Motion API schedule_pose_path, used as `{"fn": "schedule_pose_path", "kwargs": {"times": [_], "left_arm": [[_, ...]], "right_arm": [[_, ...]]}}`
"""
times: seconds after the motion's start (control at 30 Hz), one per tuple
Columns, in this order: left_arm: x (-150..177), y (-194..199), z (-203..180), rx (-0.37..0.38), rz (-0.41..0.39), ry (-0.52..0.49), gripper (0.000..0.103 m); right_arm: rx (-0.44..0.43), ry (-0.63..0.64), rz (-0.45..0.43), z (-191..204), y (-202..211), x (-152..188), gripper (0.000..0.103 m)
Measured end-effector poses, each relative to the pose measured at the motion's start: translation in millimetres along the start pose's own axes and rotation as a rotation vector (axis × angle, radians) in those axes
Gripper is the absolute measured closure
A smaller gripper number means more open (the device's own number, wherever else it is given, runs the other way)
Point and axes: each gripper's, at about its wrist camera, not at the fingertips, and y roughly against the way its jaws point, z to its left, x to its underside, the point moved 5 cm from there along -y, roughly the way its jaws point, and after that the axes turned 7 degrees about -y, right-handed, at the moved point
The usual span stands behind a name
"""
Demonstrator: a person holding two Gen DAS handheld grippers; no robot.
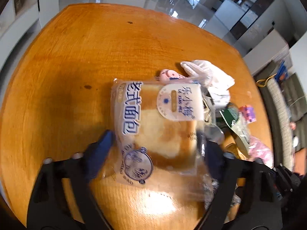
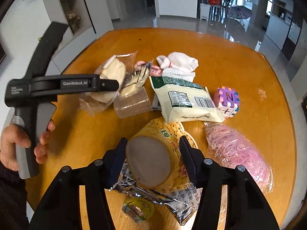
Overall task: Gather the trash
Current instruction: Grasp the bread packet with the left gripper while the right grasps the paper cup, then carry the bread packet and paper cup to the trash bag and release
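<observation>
My left gripper [image 1: 155, 140] is shut on a clear bread bag [image 1: 153, 118] with blue print and holds it above the round wooden table [image 1: 76, 57]. The same bag [image 2: 109, 80] and the left gripper [image 2: 107, 84] show in the right wrist view. My right gripper [image 2: 152, 145] is shut on a yellow paper bowl [image 2: 155, 153] lying on its side, its grey bottom towards the camera. Under the bowl lie a silver foil wrapper [image 2: 153, 193] and a small jelly cup [image 2: 138, 209].
On the table [image 2: 239, 67] lie a green-and-cream snack bag [image 2: 184, 99], a clear plastic cup [image 2: 132, 103], a white sock [image 2: 180, 61], a purple-and-white puzzle cube [image 2: 227, 101] and a bag of pink rubber bands [image 2: 236, 151]. A pink toy [image 1: 167, 74] sits behind the bread.
</observation>
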Motion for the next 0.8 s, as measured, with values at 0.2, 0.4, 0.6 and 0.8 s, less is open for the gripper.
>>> {"fn": "schedule_pose_path", "kwargs": {"times": [0.2, 0.4, 0.6, 0.8], "left_arm": [[22.8, 24.7, 8.9, -0.014, -0.010, 0.016, 0.030], [62.3, 68.2, 14.4, -0.024, -0.058, 0.019, 0.030], [112.3, 119.5, 26.9, -0.061, -0.134, 0.027, 0.030], [158.0, 162.2, 47.4, -0.089, -0.190, 0.071, 0.030]], "right_arm": [[-0.071, 0.010, -0.038, 14.9, 35.6, 7.0, 0.046], [-0.163, 0.016, -0.048, 42.7, 64.5, 26.7, 0.046], [-0.227, 0.043, -0.036, 78.8, 76.5, 53.7, 0.046], [-0.279, 0.083, -0.001, 119.9, 80.0, 82.3, 0.046]]}}
